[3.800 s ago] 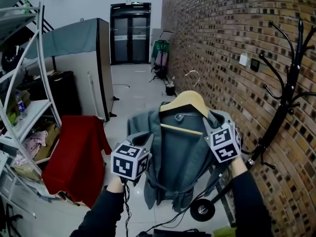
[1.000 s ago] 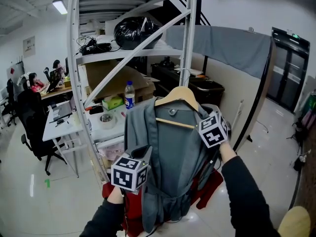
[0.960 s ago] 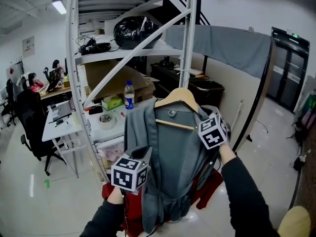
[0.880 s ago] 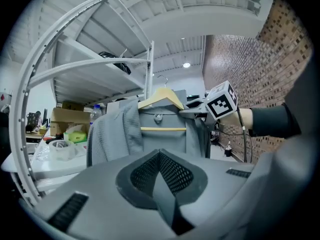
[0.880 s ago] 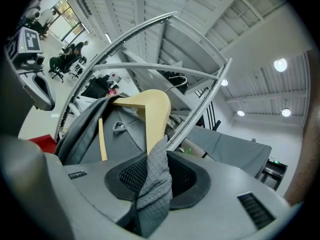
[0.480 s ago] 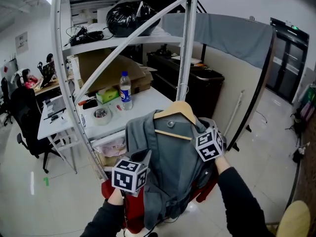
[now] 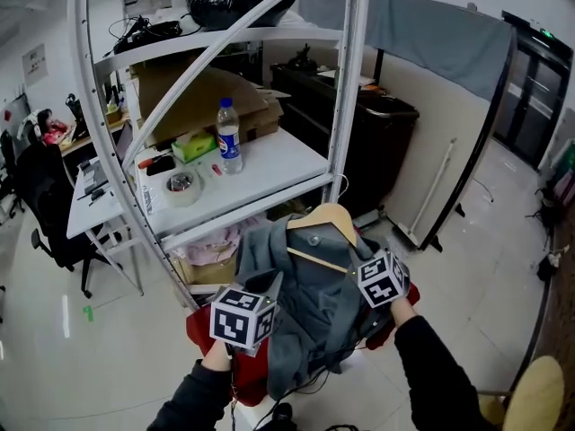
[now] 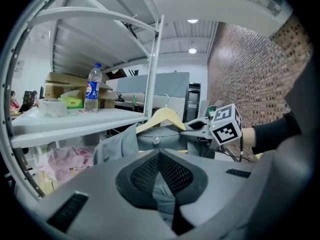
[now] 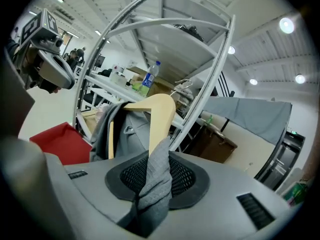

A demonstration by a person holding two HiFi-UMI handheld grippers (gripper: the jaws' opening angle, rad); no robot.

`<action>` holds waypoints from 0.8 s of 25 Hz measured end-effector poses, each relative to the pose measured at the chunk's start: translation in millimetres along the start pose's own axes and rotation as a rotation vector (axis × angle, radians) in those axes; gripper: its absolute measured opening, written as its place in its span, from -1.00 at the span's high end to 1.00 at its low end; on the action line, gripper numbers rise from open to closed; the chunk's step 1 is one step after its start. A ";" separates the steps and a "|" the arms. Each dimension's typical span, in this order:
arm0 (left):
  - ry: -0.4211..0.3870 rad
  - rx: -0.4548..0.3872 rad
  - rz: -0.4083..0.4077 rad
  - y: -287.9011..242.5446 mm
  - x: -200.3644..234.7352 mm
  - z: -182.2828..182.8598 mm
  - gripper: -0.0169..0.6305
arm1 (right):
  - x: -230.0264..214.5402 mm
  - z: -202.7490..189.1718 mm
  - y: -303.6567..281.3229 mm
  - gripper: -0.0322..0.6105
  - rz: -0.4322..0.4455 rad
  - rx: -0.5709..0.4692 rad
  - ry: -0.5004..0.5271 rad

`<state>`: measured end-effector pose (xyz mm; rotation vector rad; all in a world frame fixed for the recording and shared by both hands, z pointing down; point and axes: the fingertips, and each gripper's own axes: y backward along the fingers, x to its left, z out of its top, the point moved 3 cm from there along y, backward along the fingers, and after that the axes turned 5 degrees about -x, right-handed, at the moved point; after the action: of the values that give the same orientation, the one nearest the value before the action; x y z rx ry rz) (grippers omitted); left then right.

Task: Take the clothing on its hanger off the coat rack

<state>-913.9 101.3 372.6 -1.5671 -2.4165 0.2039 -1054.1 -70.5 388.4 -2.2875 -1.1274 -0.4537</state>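
A grey garment (image 7: 305,303) hangs crumpled on a wooden hanger (image 7: 325,218), held low in front of a white shelf rack. My left gripper (image 7: 269,287) is shut on a fold of the grey fabric (image 8: 161,194) at the garment's left side. My right gripper (image 7: 364,260) holds the right shoulder. Its jaws are closing with grey cloth (image 9: 156,181) and the hanger's wooden end (image 9: 161,119) between them. In the left gripper view the hanger (image 8: 162,119) shows beside the right gripper (image 8: 199,129). The coat rack is out of view.
The white metal shelf rack (image 7: 352,106) stands just behind the garment, with a water bottle (image 7: 230,142) and a tape roll (image 7: 182,187) on its shelf. A red cloth (image 7: 208,329) lies below. A black cabinet (image 7: 364,142) and a grey partition (image 7: 440,34) stand to the right.
The garment on its hanger has come away from the coat rack by the brick wall. Over the last second it has sunk lower, in front of the shelf's bottom tier.
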 end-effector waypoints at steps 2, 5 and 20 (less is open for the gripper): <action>0.011 0.022 -0.002 -5.5 2.7 -11.4 0.97 | 12.5 -20.9 -8.4 0.66 0.027 0.025 -0.027; 0.026 0.050 -0.008 -13.9 4.5 -27.2 0.97 | 30.9 -51.1 -19.5 0.67 0.069 0.085 -0.043; 0.100 0.167 -0.057 -53.5 3.2 -99.7 0.97 | 94.7 -161.1 -69.3 0.66 0.214 0.339 -0.082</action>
<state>-933.5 80.3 482.0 -1.4007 -2.2991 0.3011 -1063.1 -74.3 587.5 -2.1087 -0.9048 -0.0785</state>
